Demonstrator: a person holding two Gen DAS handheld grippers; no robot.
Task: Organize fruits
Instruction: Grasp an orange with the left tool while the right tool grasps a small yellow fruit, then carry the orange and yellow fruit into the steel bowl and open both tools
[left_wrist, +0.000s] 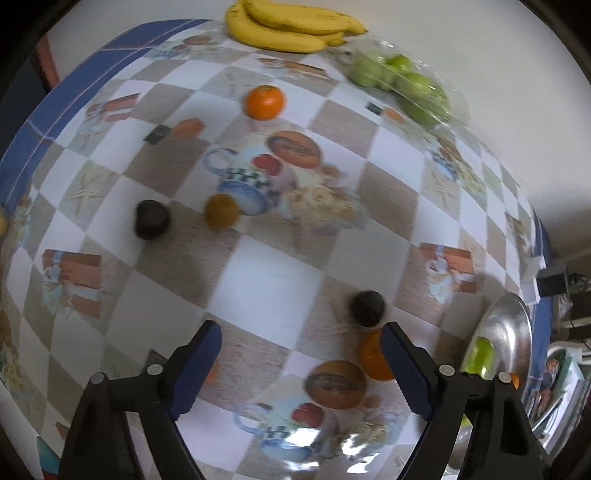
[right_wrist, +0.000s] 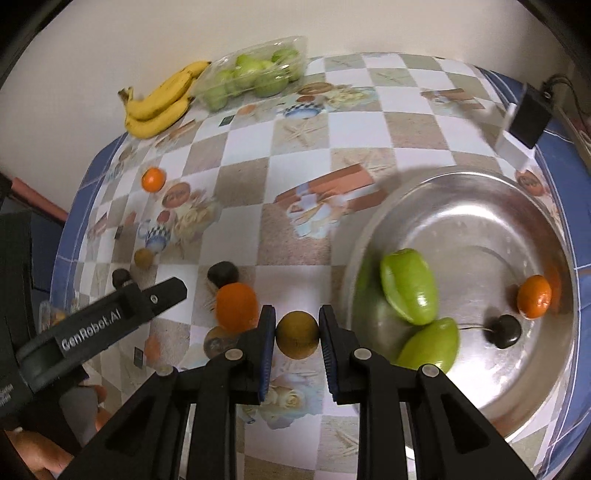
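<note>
With the brown fruit (right_wrist: 297, 334) clamped between its narrowed jaws above the counter (right_wrist: 295, 140), the right gripper (right_wrist: 297, 343) has the metal bowl (right_wrist: 369, 236) just to its right, while the left gripper (left_wrist: 301, 369) hangs wide open, empty.
</note>
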